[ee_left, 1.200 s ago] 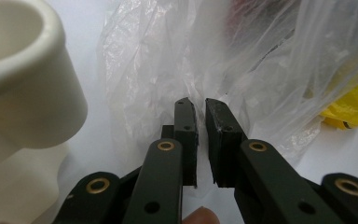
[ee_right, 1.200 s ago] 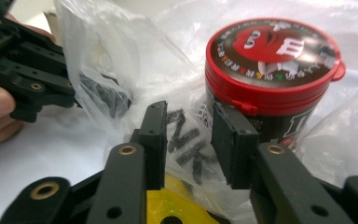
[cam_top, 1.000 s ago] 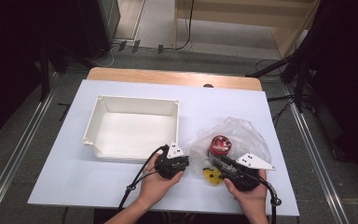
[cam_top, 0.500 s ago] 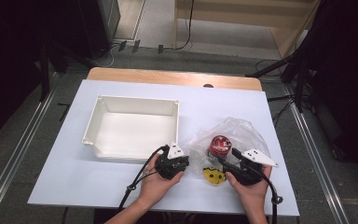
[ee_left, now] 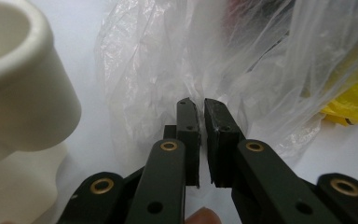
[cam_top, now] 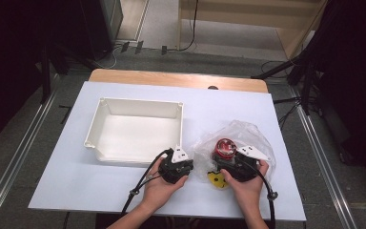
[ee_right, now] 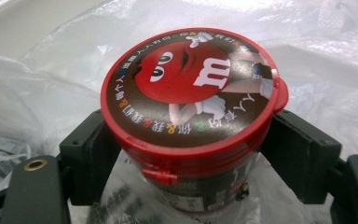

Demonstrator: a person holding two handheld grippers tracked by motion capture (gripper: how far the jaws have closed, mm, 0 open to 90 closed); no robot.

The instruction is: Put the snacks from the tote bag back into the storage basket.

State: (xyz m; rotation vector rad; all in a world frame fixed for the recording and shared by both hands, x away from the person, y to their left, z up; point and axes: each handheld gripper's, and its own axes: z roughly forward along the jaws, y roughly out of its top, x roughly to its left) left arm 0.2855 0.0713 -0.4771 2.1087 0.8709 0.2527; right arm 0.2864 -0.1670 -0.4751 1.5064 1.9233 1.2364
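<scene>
my left hand-held gripper (cam_top: 185,153) sits at lower centre of the high view, jaws pressed together on a fold of the clear bag (ee_left: 168,70), which fills the upper middle of its own view. my right hand-held gripper (cam_top: 221,162), lower right of centre, has just been opening its jaws; they now stand spread on either side of the red-lidded candy tub (ee_right: 191,116), which is upright in the bag, and i can't tell if the pads touch it. a yellow packet (cam_top: 217,180) lies at the bag's near edge. a white tray (cam_top: 138,109) sits at centre left on the worktop (cam_top: 66,181).
</scene>
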